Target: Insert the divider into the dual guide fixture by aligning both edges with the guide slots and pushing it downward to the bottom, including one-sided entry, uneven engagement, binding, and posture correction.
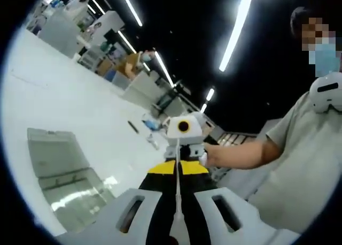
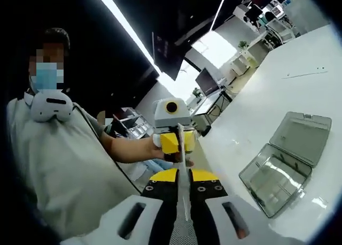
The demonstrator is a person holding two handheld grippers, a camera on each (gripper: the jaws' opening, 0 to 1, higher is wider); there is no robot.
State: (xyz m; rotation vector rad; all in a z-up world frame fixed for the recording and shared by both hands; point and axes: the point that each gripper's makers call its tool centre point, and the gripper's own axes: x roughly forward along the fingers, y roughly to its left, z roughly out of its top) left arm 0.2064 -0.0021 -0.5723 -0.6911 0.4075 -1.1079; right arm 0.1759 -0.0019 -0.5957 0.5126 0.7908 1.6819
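While the clear case (image 1: 61, 173) lies open on the white tabletop (image 1: 59, 95), the divider (image 1: 177, 199) hangs in the air well off it, carried between both tools. In the left gripper view the case sits down and to the left of the left gripper (image 1: 177, 169), whose jaws are clenched on one edge of the thin sheet. The sheet shows edge-on as a pale line running straight ahead to the right gripper (image 1: 184, 147), which pinches the opposite edge. In the right gripper view the same line runs from its clamped jaws to the left tool, and the case lies off to the right, tray and lid spread flat.

The case is likely the guide fixture, though its slots are too faint to make out. The divider's long axis runs from tool to tool, and neither hand looks clearly nearer the case. The coming move probably calls for swinging the sheet over the tray and levelling it so that both edges enter together.
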